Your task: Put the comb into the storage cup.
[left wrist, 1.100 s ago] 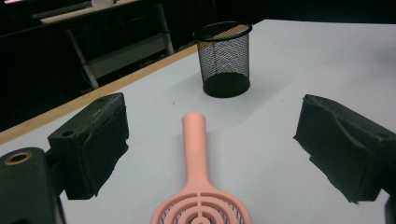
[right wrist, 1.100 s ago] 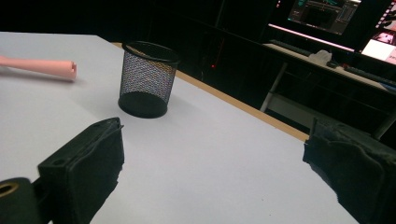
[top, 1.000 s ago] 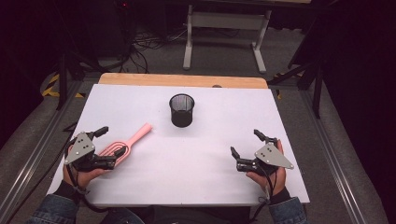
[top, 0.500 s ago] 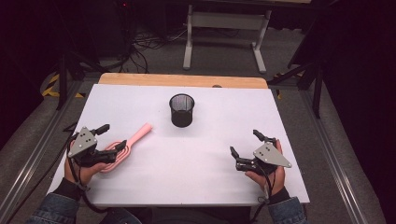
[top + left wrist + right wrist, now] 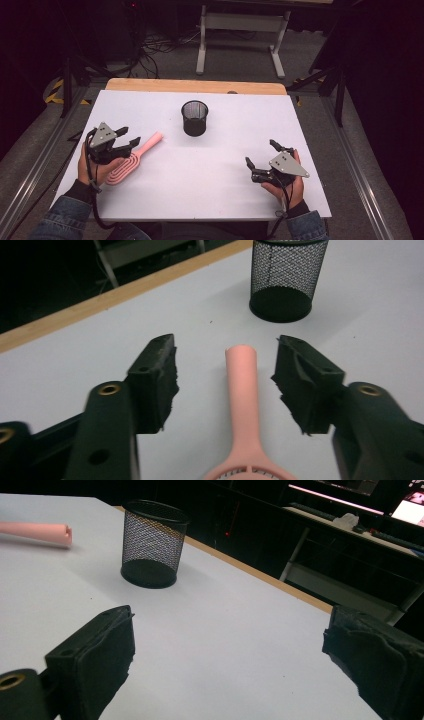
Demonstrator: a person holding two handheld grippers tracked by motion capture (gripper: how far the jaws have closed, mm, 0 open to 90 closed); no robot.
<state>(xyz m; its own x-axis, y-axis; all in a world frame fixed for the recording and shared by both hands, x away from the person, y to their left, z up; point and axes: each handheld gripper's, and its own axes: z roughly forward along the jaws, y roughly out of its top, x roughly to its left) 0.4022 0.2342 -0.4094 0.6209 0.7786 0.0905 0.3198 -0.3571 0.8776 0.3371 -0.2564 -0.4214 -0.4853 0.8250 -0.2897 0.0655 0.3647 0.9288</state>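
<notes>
Left tool advanced, closing astride brush, unclamped | right tool apart | cup empty

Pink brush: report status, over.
Left gripper closing around pink brush handle, pads not touching. Right gripper open, idle. Brush flat on table; mesh cup stands clear beyond.

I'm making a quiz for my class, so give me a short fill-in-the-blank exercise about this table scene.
1. The hairbrush is coloured ____.
2. The brush handle lies between the jaws of the ____ gripper.
3. The black cup is made of wire ____.
4. The right gripper holds ____.

Missing words: pink; left; mesh; nothing
</notes>
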